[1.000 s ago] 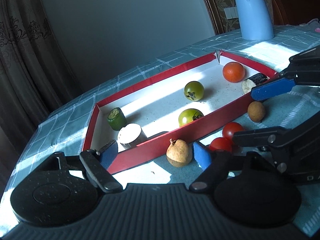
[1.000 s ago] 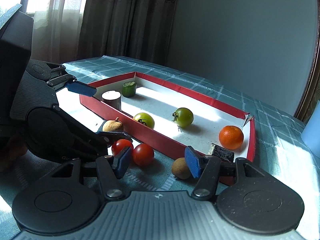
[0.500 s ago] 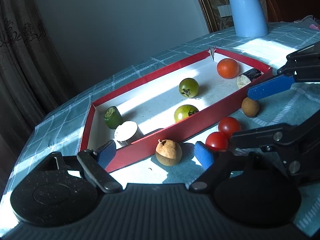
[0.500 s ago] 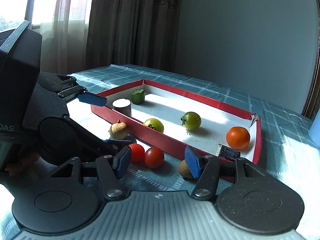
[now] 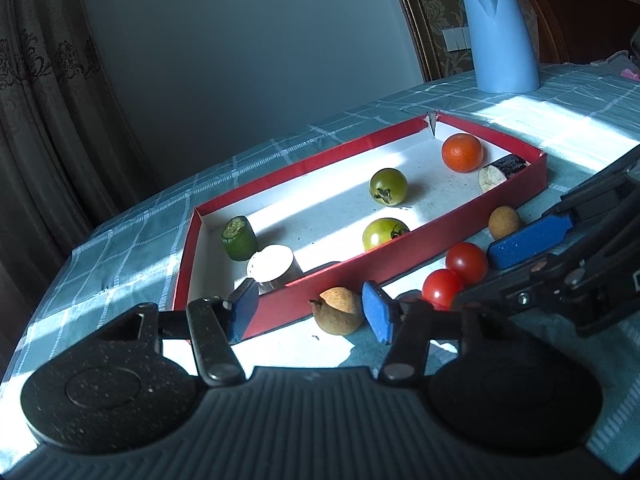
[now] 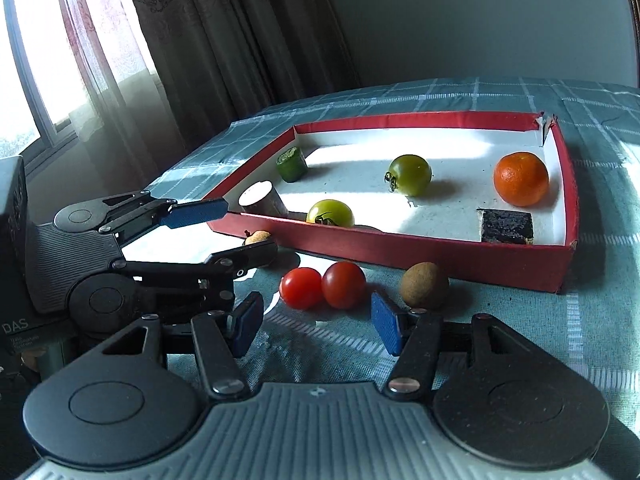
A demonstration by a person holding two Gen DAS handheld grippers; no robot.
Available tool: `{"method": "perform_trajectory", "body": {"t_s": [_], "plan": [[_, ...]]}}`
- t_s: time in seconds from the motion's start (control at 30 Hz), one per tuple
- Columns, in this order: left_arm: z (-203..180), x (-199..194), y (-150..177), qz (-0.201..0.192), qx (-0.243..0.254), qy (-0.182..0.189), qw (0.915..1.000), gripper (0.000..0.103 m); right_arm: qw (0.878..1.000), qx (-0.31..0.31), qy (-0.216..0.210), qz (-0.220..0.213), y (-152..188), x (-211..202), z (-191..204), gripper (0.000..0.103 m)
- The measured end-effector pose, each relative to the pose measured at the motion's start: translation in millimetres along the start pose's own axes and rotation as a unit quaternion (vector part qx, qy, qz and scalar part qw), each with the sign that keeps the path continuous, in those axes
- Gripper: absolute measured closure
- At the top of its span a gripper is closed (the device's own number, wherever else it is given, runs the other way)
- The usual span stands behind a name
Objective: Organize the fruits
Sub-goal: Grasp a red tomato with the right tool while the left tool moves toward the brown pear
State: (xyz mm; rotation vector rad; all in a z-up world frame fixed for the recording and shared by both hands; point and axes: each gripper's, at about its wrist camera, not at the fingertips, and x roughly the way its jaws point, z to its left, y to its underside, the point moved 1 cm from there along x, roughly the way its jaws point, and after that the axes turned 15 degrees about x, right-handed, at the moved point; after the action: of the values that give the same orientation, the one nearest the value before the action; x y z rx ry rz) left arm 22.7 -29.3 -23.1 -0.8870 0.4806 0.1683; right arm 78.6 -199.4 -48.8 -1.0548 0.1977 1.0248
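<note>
A red-walled tray (image 5: 400, 256) (image 6: 400, 244) holds two green tomatoes (image 5: 388, 186) (image 6: 410, 174), an orange (image 5: 462, 152) (image 6: 520, 178), a green cucumber piece (image 5: 239, 237) (image 6: 291, 165), a white cylinder (image 5: 272, 264) and a dark-skinned piece (image 6: 507, 226). On the cloth in front lie two red tomatoes (image 5: 466, 262) (image 6: 344, 290), a brown pear-like fruit (image 5: 338, 310) and a small brown round fruit (image 5: 503, 222) (image 6: 424, 290). My left gripper (image 5: 312, 312) is open, the pear-like fruit just ahead between its fingers. My right gripper (image 6: 316, 324) is open, just short of the red tomatoes.
A blue kettle (image 5: 500, 36) stands on the checked tablecloth (image 5: 580, 112) beyond the tray. Curtains (image 6: 192, 40) and a window hang to the left in the right wrist view. A wooden chair back (image 5: 580, 20) stands behind the table.
Both grippers have drawn back and risen a little from the fruits, staying open. The fruits have not moved.
</note>
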Motion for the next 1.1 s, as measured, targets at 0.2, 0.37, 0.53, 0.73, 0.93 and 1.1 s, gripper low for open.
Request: {"method": "perform_trajectory", "body": {"t_s": [0.2, 0.37, 0.53, 0.73, 0.93, 1.1], "plan": [[-5.9, 2.0, -0.8, 0.006, 0.016, 0.001, 0.9999, 0.038, 0.994, 0.101, -0.036, 0.007, -12.5, 2.8, -19.9, 0.046], [-5.4, 1.6, -0.6, 0.006, 0.014, -0.007, 0.9999, 0.042, 0.996, 0.088, -0.013, -0.008, -9.9, 6.5, -10.8, 0.049], [-1.6, -0.3, 0.1, 0.003, 0.002, -0.013, 0.9999, 0.054, 0.993, 0.118, -0.016, -0.008, -11.3, 7.1, -19.2, 0.066], [4.6, -1.8, 1.7, 0.0, -0.015, -0.018, 0.9997, 0.065, 0.992, 0.124, -0.016, -0.016, -11.0, 1.4, -22.7, 0.076], [-4.0, 1.0, -0.5, 0.004, 0.012, -0.008, 0.9999, 0.046, 0.996, 0.082, 0.013, -0.027, -8.2, 6.0, -10.2, 0.076], [-6.2, 1.8, -0.5, 0.009, 0.018, -0.015, 0.9997, 0.045, 0.998, 0.022, 0.04, -0.049, -3.8, 7.7, 4.6, 0.076]]}}
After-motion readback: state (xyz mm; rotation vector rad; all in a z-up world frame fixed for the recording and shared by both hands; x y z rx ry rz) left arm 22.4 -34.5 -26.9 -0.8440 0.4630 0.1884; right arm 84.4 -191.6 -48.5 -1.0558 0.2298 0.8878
